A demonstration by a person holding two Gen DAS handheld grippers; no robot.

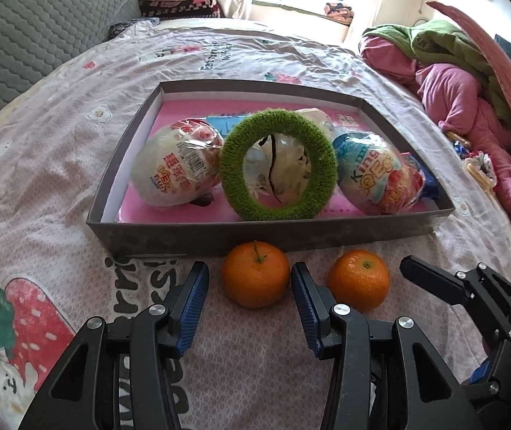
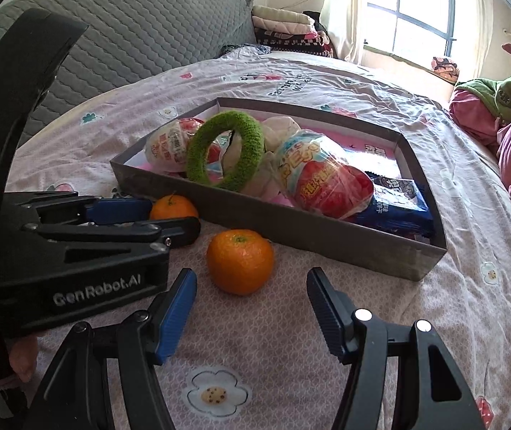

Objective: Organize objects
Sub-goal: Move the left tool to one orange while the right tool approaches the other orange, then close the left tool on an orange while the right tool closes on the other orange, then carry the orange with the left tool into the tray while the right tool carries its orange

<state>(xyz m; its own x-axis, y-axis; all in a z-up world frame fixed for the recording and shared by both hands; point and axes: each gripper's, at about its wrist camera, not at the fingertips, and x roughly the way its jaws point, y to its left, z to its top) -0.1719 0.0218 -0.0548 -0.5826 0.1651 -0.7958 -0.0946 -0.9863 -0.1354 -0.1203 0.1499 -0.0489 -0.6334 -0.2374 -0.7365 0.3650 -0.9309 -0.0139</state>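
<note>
- Left gripper (image 1: pixel 250 286) fills the bottom of its own view, jaws standing apart with nothing pressed between them; blue ribbed pads (image 1: pixel 192 308) clear of the fruit.
- Left orange (image 1: pixel 255 274) sits on the bed sheet (image 1: pixel 58 165) just ahead of the gap between those jaws, stem up, untouched.
- Right orange (image 1: pixel 358 280) lies just beside it on the sheet, apart from the first one, beyond the left gripper's right jaw.
- Right gripper (image 2: pixel 252 288) is open too, jaws set wide, nothing held; in its own view the right orange sits just ahead of the gap, near the left jaw's side.
- Both oranges are outside the box, close to its near wall.
- Grey shallow box (image 1: pixel 291 234) rests on the bed behind the oranges, pink lining inside.
- Green fuzzy ring (image 1: pixel 278 165) stands tilted on edge in the box middle, leaning on a white wrapped item behind it.
- Wrapped egg-shaped snack, white and red (image 1: pixel 176 168), lies left of the ring; a second one, blue and red (image 1: pixel 377 175), lies right of it.
- Blue snack packet (image 2: pixel 395 208) is tucked at the box's right end, partly under the second egg.
- Pink and green bedding pile (image 1: pixel 445 68) is heaped at the bed's right edge, well apart from the box.
- Grey quilted headboard (image 2: pixel 130 28) stands at the far left.
</note>
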